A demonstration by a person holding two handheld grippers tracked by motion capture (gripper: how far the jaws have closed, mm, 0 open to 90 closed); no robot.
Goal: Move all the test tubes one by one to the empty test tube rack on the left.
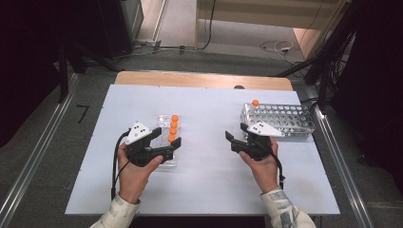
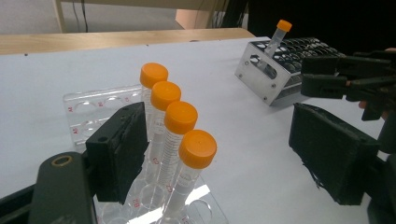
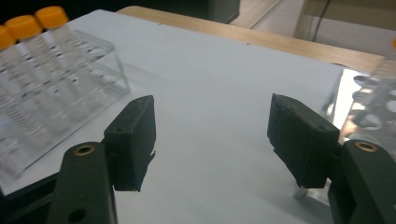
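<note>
My left gripper (image 1: 172, 146) stood wide open beside the clear rack (image 1: 166, 124), gripping nothing; four orange-capped tubes (image 2: 180, 140) stood upright in a row just beside its left pad. My right gripper (image 1: 236, 134) gaped empty over bare table, near the metal rack (image 1: 285, 118), where one tube (image 1: 255, 103) stood at the far left corner.

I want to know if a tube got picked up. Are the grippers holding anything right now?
No, nothing is held. The left gripper stands open beside the orange-capped tubes in the clear rack, and the right gripper is open over bare table.
</note>
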